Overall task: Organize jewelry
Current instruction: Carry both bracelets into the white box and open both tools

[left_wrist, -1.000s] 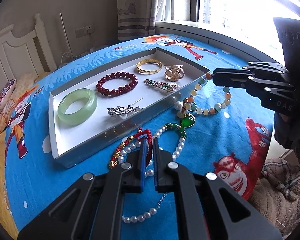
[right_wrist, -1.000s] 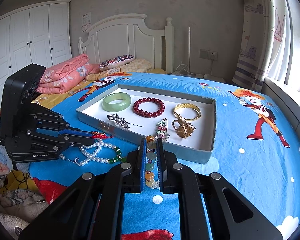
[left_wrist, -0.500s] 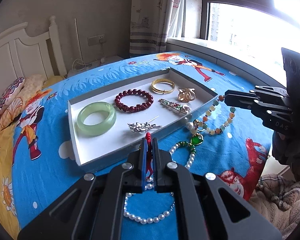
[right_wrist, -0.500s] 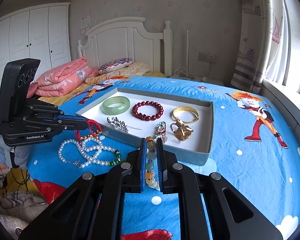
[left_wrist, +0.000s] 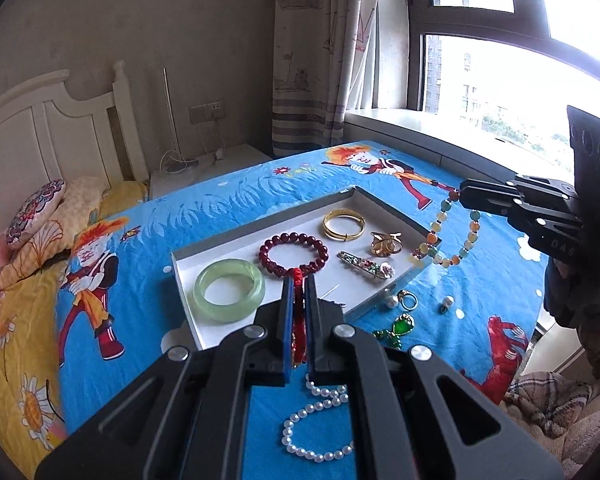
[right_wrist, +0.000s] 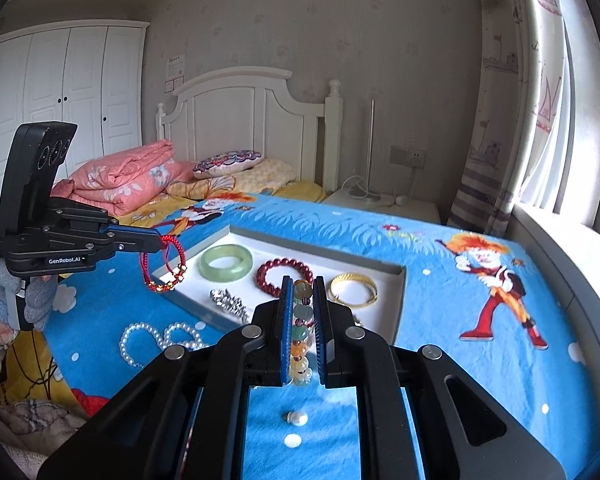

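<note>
My left gripper is shut on a red cord bracelet, which hangs from it in the air in the right wrist view, above the near left corner of the grey jewelry tray. My right gripper is shut on a multicolored bead bracelet, which dangles beside the tray's right end in the left wrist view. The tray holds a green jade bangle, a dark red bead bracelet, a gold bangle, a gold ring piece, a hairpin and a silver brooch.
On the blue bedspread in front of the tray lie a pearl necklace with a green pendant, loose pearl earrings and a small ring. Folded pink quilt and headboard stand behind. The bed edge is at right.
Both grippers have risen from the bedspread, each lifting its bracelet. The red cord bracelet left the pearl necklace and now hangs free; the bead bracelet now dangles by the tray's right end.
</note>
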The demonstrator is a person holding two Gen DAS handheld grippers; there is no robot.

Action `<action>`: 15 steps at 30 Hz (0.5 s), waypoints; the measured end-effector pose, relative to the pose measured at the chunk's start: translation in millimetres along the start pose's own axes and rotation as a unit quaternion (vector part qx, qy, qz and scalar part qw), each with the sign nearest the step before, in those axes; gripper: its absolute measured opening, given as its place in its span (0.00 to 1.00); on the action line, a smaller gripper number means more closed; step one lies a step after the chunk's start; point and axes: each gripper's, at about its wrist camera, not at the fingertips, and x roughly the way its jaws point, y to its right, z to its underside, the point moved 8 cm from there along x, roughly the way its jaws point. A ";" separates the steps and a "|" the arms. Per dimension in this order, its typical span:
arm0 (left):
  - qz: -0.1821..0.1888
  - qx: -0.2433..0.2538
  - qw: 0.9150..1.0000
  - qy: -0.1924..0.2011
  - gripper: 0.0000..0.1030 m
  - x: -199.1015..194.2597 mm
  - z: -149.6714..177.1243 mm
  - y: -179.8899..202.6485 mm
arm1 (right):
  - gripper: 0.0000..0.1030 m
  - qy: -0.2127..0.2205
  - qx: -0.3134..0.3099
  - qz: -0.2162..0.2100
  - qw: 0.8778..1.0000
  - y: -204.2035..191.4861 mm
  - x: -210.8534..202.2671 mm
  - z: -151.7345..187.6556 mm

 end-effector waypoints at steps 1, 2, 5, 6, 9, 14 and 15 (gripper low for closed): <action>-0.003 0.001 1.000 -0.001 0.05 1.8 -3.0 -1.6 | 0.10 0.000 -0.004 0.001 1.000 1.0 2.2 -3.7; -0.006 0.002 1.000 -0.002 0.05 4.0 -5.7 -3.3 | 0.10 0.000 -0.007 0.002 1.000 2.1 5.3 -7.1; -0.011 0.001 1.000 -0.004 0.05 11.5 -12.6 -7.5 | 0.10 -0.004 -0.009 -0.002 1.000 3.5 16.2 -14.5; -0.013 0.002 1.000 -0.005 0.05 14.3 -15.3 -8.1 | 0.10 -0.006 -0.009 -0.004 1.000 3.7 20.7 -16.5; -0.016 0.003 1.000 -0.007 0.05 22.1 -21.0 -8.3 | 0.10 -0.011 -0.012 -0.011 1.000 0.8 32.3 -19.9; -0.019 -0.001 1.000 -0.015 0.05 38.7 -28.4 -9.7 | 0.10 -0.034 -0.001 -0.022 0.999 4.8 60.7 -21.5; -0.020 -0.001 1.000 -0.017 0.05 42.4 -28.9 -10.2 | 0.10 -0.042 0.005 -0.027 0.999 6.2 68.3 -21.0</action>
